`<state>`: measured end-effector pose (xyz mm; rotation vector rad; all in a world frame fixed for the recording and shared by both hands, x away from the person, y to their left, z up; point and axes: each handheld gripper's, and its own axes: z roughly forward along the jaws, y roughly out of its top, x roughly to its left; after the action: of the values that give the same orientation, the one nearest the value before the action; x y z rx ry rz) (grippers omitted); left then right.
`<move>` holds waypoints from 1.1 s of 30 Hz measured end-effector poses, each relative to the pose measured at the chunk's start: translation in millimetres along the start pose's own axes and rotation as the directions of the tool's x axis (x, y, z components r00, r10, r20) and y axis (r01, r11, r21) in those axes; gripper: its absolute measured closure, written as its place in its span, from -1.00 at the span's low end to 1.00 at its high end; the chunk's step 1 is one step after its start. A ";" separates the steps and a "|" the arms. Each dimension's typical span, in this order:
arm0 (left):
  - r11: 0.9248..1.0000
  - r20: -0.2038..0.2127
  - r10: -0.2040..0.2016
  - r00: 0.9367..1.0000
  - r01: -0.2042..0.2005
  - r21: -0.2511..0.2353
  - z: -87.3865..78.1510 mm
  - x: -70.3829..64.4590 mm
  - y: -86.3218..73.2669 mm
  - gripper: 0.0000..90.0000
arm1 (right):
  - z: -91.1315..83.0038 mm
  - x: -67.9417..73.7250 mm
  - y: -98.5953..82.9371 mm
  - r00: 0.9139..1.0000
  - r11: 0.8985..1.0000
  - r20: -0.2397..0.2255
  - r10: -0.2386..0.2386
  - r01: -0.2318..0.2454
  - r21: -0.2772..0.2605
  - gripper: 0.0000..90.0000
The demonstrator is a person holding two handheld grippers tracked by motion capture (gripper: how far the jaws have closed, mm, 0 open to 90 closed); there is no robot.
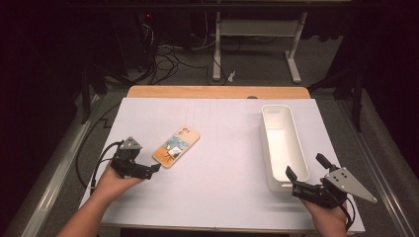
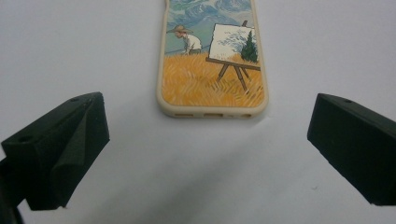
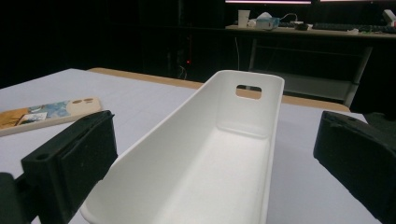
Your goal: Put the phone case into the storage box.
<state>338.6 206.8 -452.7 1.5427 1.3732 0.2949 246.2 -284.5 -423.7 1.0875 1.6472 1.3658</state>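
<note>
At the desk's near-left corner, left tongs [image 1: 154,168] gape empty, short of the case [image 1: 176,146] | near-right corner, right tongs [image 1: 305,171] spread empty astride the bin's [image 1: 292,150] near end | risk: flat, thin case may skid when pinched; the light bin may tip | hidden: case's far end cropped in left gripper view.

Your left hand [image 1: 112,177] holds the black two-jaw left gripper [image 1: 157,168] low over the counter, forearm entering from the bottom left, jaws spread wide and pointing right and slightly forward. Your right hand [image 1: 326,212] holds the black right gripper [image 1: 305,166] with its grey triangular plate, jaws spread wide, aimed forward and left.
</note>
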 end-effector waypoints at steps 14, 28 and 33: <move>0.979 -0.088 0.012 0.996 0.006 0.202 47.4 -11.6 33.8 -1.00 | -0.3 -1.2 0.1 1.000 1.000 0.000 0.009 -0.009 -0.003 -1.00; 0.964 -0.076 0.050 0.996 -0.029 0.263 79.7 -20.8 31.0 -1.00 | -0.4 -1.8 -0.1 1.000 1.000 0.000 0.014 -0.014 -0.006 -1.00; 0.948 -0.094 0.060 0.994 -0.028 0.316 92.0 -17.1 22.5 -1.00 | 0.9 -0.6 -0.5 1.000 1.000 -0.006 0.013 -0.013 -0.004 -1.00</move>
<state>413.7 149.3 -470.6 1.8437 1.5224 0.1901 247.1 -284.7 -424.4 1.0943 1.6435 1.3817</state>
